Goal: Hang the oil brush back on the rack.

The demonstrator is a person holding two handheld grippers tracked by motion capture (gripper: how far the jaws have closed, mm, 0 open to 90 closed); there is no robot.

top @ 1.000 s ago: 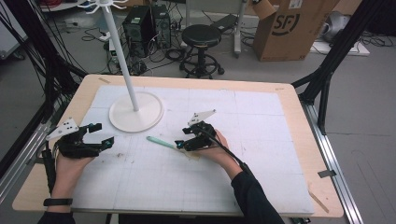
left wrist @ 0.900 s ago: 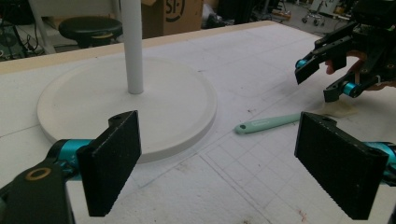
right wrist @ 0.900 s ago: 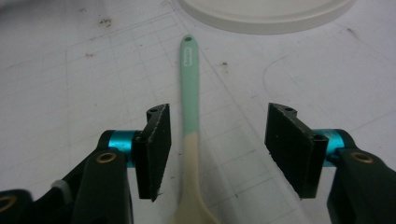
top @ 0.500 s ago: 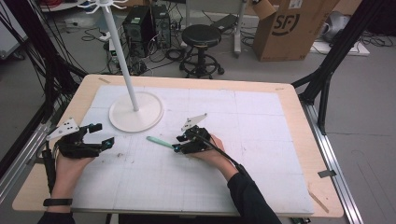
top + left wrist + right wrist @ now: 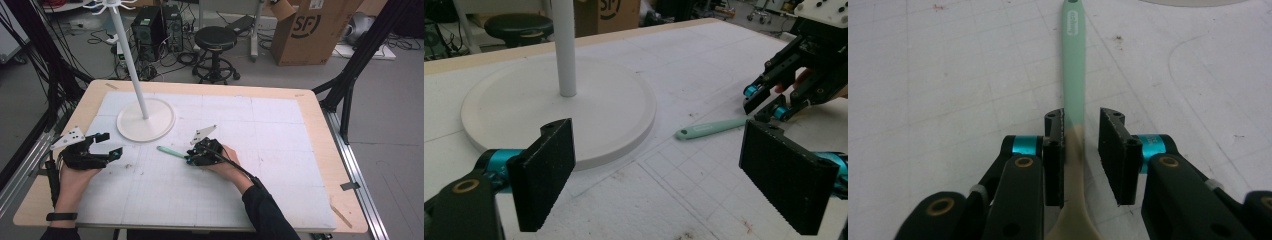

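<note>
Mint-green spoon (image 5: 1073, 60) is lying flat mid-desk, just off the stand (image 5: 146, 120) base, handle pointing toward the left edge. Right gripper (image 5: 1082, 150) is straddling its neck, jaws just closing in; one pad touching, a gap showing at the other, no firm pinch yet. Left gripper (image 5: 664, 175) is resting near the left edge, jaws gaping wide, holding nothing.

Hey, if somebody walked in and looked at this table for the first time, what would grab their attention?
Probably the mint-green spoon lying flat near the middle of the white table, with the right hand-held gripper closing around its handle; a small gap shows at one pad. Next, the tall white stand with its round base at the back left, and the left hand-held gripper open and empty beside it.
</note>
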